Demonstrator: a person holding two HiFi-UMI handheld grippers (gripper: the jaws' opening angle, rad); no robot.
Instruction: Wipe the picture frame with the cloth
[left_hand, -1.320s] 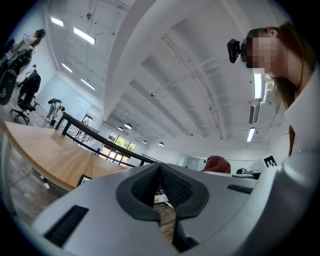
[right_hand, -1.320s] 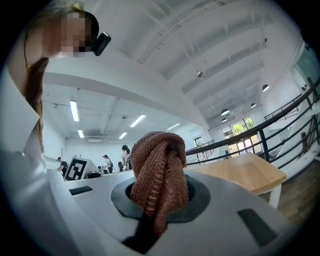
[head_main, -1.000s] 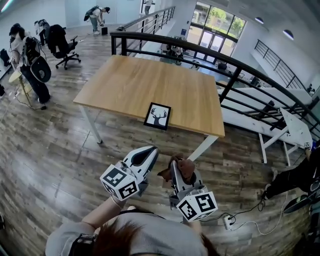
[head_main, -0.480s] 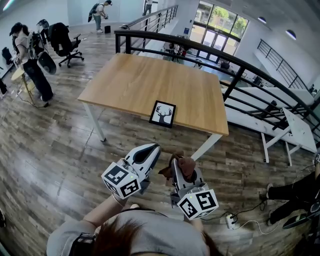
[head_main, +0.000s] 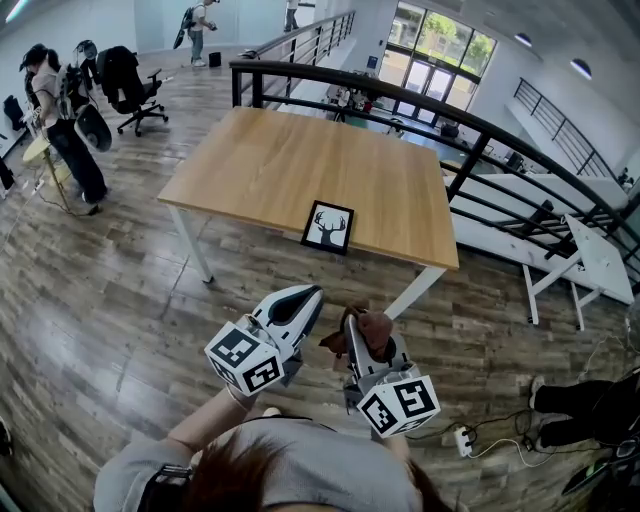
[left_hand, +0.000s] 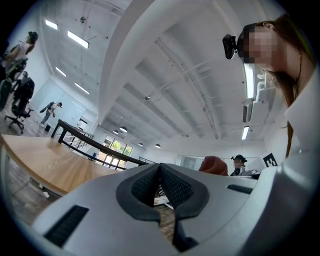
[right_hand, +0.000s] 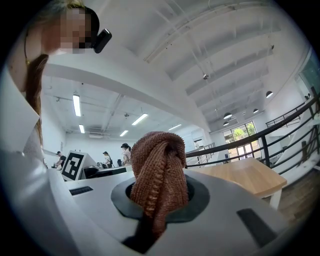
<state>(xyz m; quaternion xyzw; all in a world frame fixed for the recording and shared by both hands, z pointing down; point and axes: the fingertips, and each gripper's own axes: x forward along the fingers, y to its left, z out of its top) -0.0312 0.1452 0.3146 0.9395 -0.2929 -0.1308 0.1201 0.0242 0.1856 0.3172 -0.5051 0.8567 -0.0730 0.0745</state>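
Note:
A black picture frame (head_main: 329, 227) with a white deer-head print lies flat near the front edge of the wooden table (head_main: 280, 165). My left gripper (head_main: 306, 296) is shut with nothing in it and hangs over the floor, short of the table. Beside it my right gripper (head_main: 362, 330) is shut on a bunched brown knitted cloth (head_main: 371, 332), which fills the middle of the right gripper view (right_hand: 160, 180). In the left gripper view the padded jaws (left_hand: 160, 186) meet, and the table (left_hand: 45, 160) shows at the left.
A black railing (head_main: 450, 130) runs behind and to the right of the table. White desks (head_main: 590, 260) stand at the right. A power strip with cables (head_main: 462, 442) lies on the plank floor. People and an office chair (head_main: 125, 85) are at far left.
The view has shifted slightly, so the table and frame sit a little further right and lower in the picture. Both grippers keep their places and stay shut.

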